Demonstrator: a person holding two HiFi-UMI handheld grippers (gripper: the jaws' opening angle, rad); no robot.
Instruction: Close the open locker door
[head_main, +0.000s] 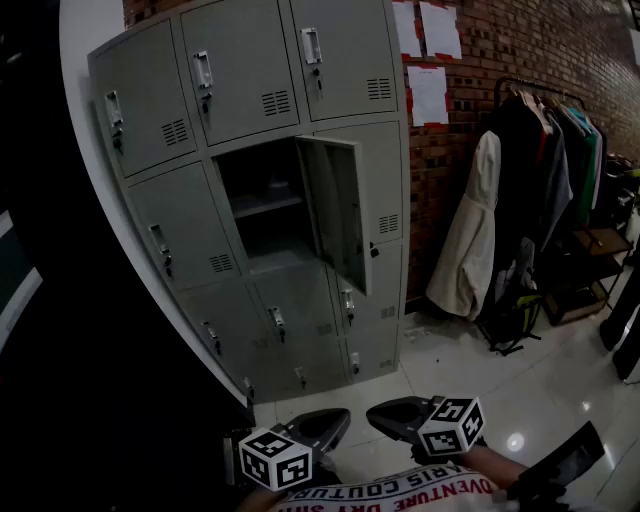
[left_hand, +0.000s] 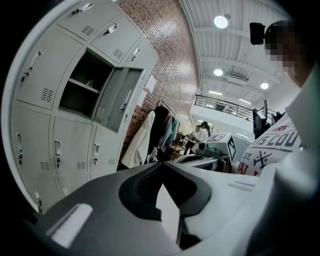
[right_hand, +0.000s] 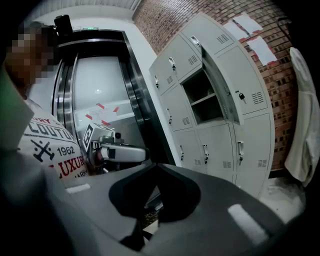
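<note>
A grey locker bank (head_main: 200, 250) stands against the wall ahead. One door (head_main: 335, 210) in the middle row hangs open, swung out to the right, and shows an empty compartment (head_main: 262, 215) with a shelf. The same door (left_hand: 119, 100) shows in the left gripper view and again, as the door (right_hand: 221, 92), in the right gripper view. My left gripper (head_main: 343, 418) and right gripper (head_main: 372, 415) are low, close to my body and far from the lockers. Their tips point toward each other. Both are shut with nothing in them: left gripper (left_hand: 162, 164), right gripper (right_hand: 157, 165).
A clothes rack (head_main: 540, 170) with coats stands right of the lockers against a brick wall with papers (head_main: 428, 60). A dark bag (head_main: 510, 320) lies on the glossy floor. A lift door (right_hand: 100, 90) is left of the lockers.
</note>
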